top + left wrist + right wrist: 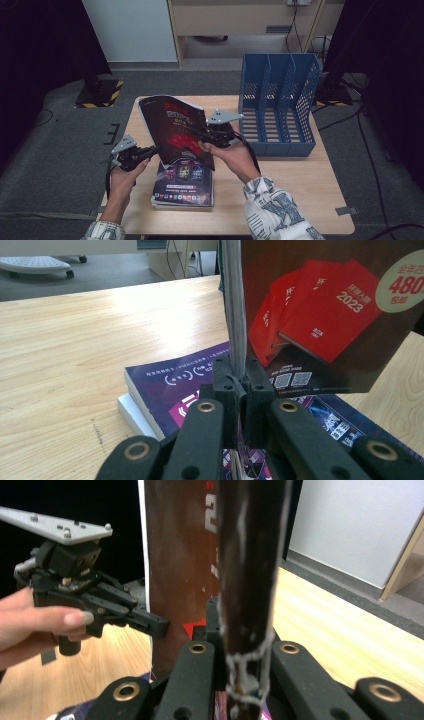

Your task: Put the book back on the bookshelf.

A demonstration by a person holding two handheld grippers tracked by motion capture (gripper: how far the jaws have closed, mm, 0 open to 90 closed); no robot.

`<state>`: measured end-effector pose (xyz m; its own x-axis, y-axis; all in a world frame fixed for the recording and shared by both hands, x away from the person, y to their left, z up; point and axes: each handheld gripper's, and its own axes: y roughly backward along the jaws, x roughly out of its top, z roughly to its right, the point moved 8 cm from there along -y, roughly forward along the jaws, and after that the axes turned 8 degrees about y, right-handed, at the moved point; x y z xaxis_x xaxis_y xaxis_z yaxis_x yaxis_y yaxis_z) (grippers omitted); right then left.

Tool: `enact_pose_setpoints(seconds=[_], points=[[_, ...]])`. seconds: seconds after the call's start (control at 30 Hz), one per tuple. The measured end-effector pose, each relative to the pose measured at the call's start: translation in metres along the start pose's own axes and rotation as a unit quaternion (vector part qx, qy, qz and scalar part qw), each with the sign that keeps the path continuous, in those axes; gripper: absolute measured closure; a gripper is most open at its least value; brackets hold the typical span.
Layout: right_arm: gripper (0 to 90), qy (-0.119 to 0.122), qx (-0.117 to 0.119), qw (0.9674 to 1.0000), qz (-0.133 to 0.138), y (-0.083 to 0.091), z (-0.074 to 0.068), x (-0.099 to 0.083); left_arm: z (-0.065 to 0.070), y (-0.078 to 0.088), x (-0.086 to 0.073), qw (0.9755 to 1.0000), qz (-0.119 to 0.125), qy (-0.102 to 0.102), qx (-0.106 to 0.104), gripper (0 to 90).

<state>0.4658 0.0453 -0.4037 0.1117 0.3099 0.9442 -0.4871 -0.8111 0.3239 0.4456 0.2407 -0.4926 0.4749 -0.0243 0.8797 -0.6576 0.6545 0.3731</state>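
High view: left gripper (152,149) and right gripper (200,136) both clamped a dark magazine (175,127), lifted tilted above a magazine stack (182,187) on the table (300,175); blue file rack (280,105) stood right. Left gripper view: jaws pinched its page edge (234,315). Right gripper view: jaws pinched its spine (247,580).
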Motion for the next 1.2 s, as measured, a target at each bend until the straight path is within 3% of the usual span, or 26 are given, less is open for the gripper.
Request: enact_pose_setpoints(seconds=[0.3, 0.47, 0.63, 0.93, 1.03, 1.2], points=[[82.6, -0.013, 0.001, 0.9998, 0.016, 0.004, 0.004, 0.011, 0.002, 0.0, 0.0, 1.0, 0.0, -0.007, 0.001, 86.9], [78.9, -0.019, 0.011, 0.999, 0.038, 0.008, 0.007, 0.027, 0.007, -0.001, 0.003, 0.9997, 0.0, -0.023, 0.002, 87.0], [75.8, -0.022, 0.026, 0.9986, 0.04, 0.007, 0.005, 0.031, 0.005, -0.001, 0.001, 0.9999, 0.0, -0.014, -0.001, 86.9], [75.3, -0.018, 0.02, 0.9983, 0.052, 0.003, 0.007, 0.032, 0.006, -0.002, 0.001, 0.9999, 0.001, -0.016, -0.001, 86.9], [83.0, -0.014, 0.01, 0.9985, 0.051, 0.002, 0.009, 0.032, 0.005, -0.002, 0.001, 0.9999, 0.001, -0.015, 0.0, 86.8], [86.3, -0.009, -0.009, 0.9989, 0.045, 0.002, 0.01, 0.032, 0.003, -0.002, 0.001, 1.0, 0.009, -0.004, 0.002, 84.4]])
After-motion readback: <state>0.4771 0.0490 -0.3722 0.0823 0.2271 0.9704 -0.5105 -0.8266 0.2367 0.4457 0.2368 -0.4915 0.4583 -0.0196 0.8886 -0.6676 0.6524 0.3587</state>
